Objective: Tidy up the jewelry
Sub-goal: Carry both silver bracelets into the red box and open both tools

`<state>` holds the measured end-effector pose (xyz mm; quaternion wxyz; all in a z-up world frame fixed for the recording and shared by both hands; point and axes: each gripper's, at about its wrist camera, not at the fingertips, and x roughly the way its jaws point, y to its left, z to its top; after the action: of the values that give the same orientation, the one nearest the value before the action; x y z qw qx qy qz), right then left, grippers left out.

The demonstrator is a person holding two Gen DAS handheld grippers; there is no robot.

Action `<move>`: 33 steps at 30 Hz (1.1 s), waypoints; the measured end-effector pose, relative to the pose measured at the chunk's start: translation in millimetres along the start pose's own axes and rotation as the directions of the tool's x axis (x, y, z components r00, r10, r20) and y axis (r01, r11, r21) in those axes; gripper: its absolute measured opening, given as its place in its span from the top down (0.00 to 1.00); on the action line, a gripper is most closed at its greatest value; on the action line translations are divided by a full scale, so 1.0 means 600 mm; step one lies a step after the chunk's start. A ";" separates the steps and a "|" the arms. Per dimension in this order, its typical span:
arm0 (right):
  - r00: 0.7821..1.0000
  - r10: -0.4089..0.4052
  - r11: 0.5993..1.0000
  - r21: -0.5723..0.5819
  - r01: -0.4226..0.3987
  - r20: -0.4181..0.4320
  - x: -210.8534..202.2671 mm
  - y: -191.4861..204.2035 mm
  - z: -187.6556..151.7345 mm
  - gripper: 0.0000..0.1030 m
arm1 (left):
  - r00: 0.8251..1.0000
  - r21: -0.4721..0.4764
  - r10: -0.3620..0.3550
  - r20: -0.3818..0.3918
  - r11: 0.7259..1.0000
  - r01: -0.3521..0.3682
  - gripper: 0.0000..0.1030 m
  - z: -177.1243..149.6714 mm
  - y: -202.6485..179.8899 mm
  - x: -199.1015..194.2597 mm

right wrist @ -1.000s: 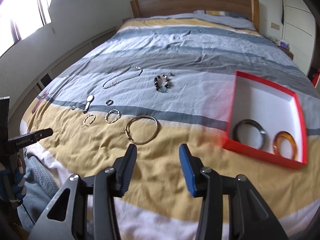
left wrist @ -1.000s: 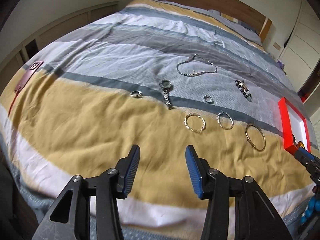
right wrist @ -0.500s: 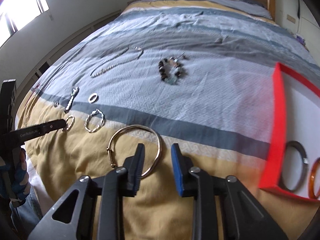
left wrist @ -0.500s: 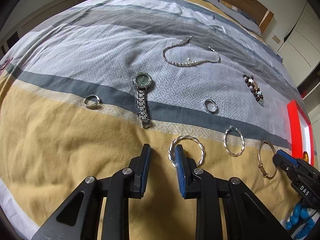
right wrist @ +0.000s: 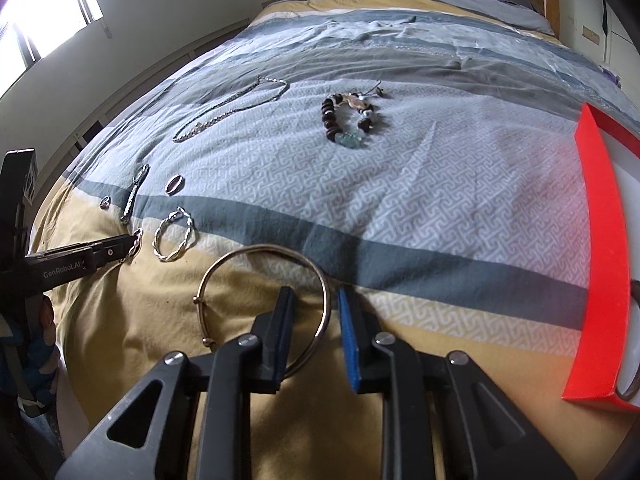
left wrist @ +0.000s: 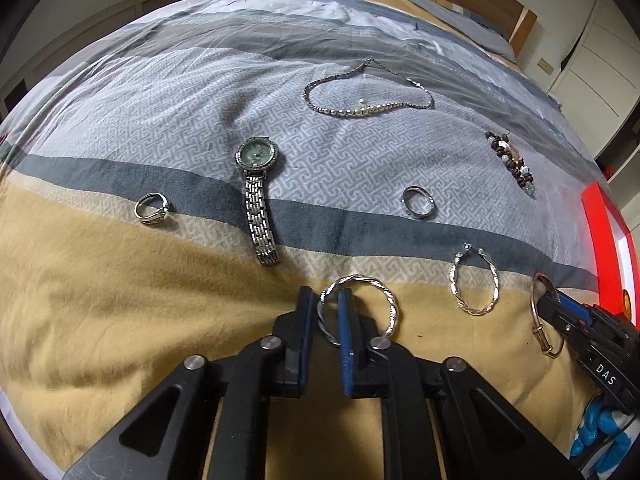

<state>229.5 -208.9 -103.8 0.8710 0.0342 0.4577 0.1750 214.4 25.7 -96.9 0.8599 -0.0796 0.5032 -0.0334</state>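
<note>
A: Listing your tools first. Your left gripper sits low over the yellow band of the bedspread, jaws narrowed, with the near-left arc of the twisted silver bangle running between the pads. Whether the pads actually press the wire cannot be told.

B: And your right gripper?

A: Jaws apart, straddling the right arc of the plain gold bangle; there is a gap on both sides of the wire, so nothing is clamped.

B: Remaining stock on your bedspread?

A: Item one: a wristwatch with a green dial, lying across the dark grey stripe. Item two: a silver ring to its left, at the stripe's near edge. Item three: a plain ring well to the watch's right. Item four: a second twisted bangle, between your two held pieces. Item five: a chain necklace farther up, on the patterned grey. Item six: a beaded bracelet with dark and pale green beads, near the necklace.

B: Container?

A: The red tray lies at your right, white inside, with the edge of a dark bangle showing at its near corner.
</note>
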 end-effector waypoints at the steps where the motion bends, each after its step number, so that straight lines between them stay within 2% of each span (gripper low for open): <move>1: 1.000 -0.005 1.000 0.001 0.005 0.004 -0.001 0.000 0.000 0.86 | 1.000 0.004 0.005 0.004 1.000 -0.005 0.94 0.000 -0.003 -0.002; 3: 1.000 -0.020 1.000 0.005 0.020 0.014 -0.007 0.002 0.003 0.94 | 1.000 0.001 0.004 0.018 1.000 -0.004 0.94 0.000 -0.006 -0.009; 13: 0.996 -0.064 0.997 -0.028 0.066 0.062 -0.070 0.023 -0.006 0.95 | 0.998 0.034 0.016 0.068 0.999 -0.018 0.95 -0.014 -0.023 -0.074; 22: 0.981 -0.119 0.991 -0.049 0.128 0.150 -0.190 0.057 -0.027 0.95 | 0.988 0.056 0.022 0.150 0.998 -0.031 0.95 -0.048 -0.033 -0.177; 33: 0.949 -0.175 0.981 -0.038 0.191 0.262 -0.338 0.080 -0.073 0.95 | 0.974 0.114 -0.035 0.225 0.993 0.009 0.95 -0.100 -0.073 -0.281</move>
<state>75.4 -236.4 40.4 0.9362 -0.0133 0.3362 0.1017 80.0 -0.6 26.7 0.9144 -0.0400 0.3982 -0.0618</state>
